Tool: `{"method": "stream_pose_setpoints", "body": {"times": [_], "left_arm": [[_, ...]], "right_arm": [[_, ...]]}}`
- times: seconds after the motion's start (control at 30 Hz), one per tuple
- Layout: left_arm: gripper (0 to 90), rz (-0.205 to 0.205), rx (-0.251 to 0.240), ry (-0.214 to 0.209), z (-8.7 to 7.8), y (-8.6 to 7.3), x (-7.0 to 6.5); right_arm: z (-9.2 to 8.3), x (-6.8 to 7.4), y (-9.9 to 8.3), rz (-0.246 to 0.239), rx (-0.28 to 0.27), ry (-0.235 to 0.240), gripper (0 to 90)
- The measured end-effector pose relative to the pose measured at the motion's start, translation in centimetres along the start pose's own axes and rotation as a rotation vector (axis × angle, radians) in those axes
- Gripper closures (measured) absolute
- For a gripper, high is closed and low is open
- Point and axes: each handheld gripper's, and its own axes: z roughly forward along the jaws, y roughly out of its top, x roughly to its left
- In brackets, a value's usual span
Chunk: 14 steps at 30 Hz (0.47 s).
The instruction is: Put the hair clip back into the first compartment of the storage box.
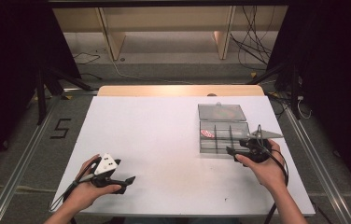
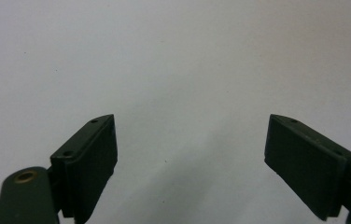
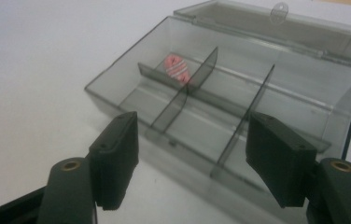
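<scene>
Box [image 3: 239,107] is the thing in hand: a clear grey plastic organiser w/ thin dividers, sitting on the right half of the white table [image 1: 155,140], hinged lid [image 3: 276,28] thrown back flat behind it. Probably light, stiff and brittle, w/ smooth walls that'd slip under hard pads; it would likely skate across the table if nudged from one side. Best hold looks like a pinch over the near wall or a divider, not the lid, which would just swing on its hinge. A small red-and-white striped item [image 3: 177,69] lies in a far compartment, other compartments look bare. Right gripper [image 3: 192,144] sits at the box's near edge, jaws spread wide and holding nothing; near wall and two dividers sit between and just beyond the fingertips [image 3: 117,140], w/ no contact that can be made out. In the high view it [image 1: 244,150] hangs over the box's front right corner. Left gripper [image 2: 190,154] rests well apart at the table's near left, jaws released too, only bare table beneath.
</scene>
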Motion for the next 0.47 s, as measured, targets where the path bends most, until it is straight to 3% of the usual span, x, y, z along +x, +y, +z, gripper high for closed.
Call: {"method": "stream_pose_setpoints", "body": {"times": [0.23,0.47], "left_arm": [[16.6,0.001,0.000,0.003,0.0,0.0,0.0],[16.6,0.004,-0.004,0.004,-0.1,0.1,-0.1]], "right_arm": [[-1.9,0.3,-3.4,0.003,-0.039,0.011,34.3],[-2.4,0.7,-5.1,-0.015,-0.016,0.005,30.9]]}}
